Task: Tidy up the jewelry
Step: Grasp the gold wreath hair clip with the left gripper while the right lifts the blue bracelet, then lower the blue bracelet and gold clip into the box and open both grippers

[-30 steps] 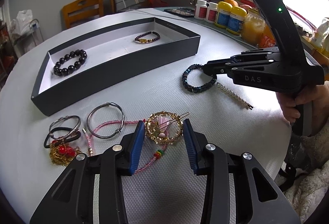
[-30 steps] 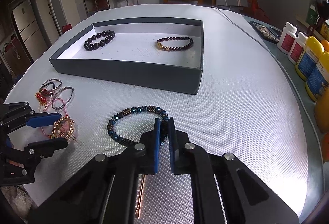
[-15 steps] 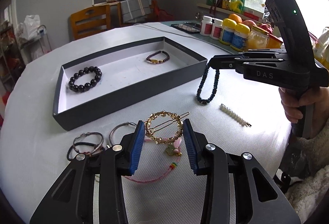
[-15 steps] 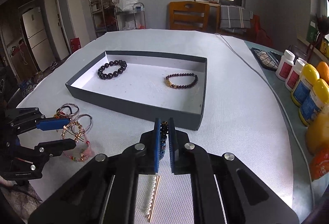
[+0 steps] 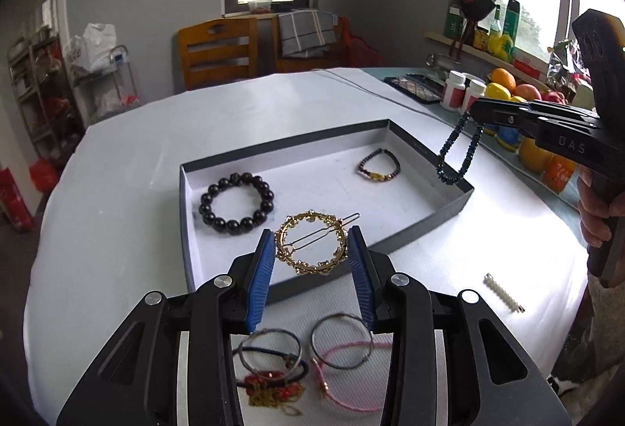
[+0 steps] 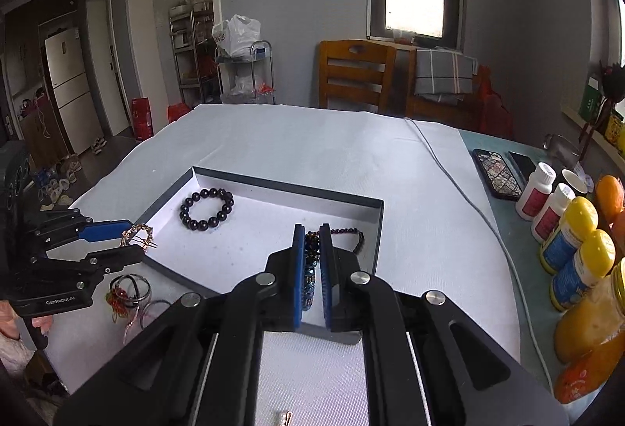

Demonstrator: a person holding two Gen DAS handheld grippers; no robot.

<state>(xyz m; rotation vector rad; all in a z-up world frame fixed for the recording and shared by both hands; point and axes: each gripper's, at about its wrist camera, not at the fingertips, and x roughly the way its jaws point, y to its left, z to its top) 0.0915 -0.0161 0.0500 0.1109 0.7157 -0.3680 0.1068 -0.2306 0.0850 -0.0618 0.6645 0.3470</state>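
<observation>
My left gripper (image 5: 311, 250) is shut on a round gold hair clip (image 5: 310, 248), held in the air over the near wall of the dark grey tray (image 5: 425, 219). My right gripper (image 6: 311, 254) is shut on a dark blue beaded bracelet (image 5: 455, 156), which dangles over the tray's right end. In the tray lie a black bead bracelet (image 5: 235, 208) and a dark red bracelet with a gold charm (image 5: 379, 164). On the white table, below my left gripper, remain thin bangles (image 5: 341, 340), a pink cord (image 5: 351, 391) and a red and gold piece (image 5: 273, 387).
A pearl hair clip (image 5: 504, 292) lies on the table to the right of the tray. Bottles and jars (image 6: 574, 242), fruit and a phone (image 6: 496, 174) crowd the table's right edge. A wooden chair (image 6: 353, 74) stands behind the table. A cable (image 6: 468, 199) runs across the cloth.
Both grippers have risen from the table with their pieces. The gold clip came up off the jewelry pile, the blue bracelet left the cloth, and both now hang over the tray.
</observation>
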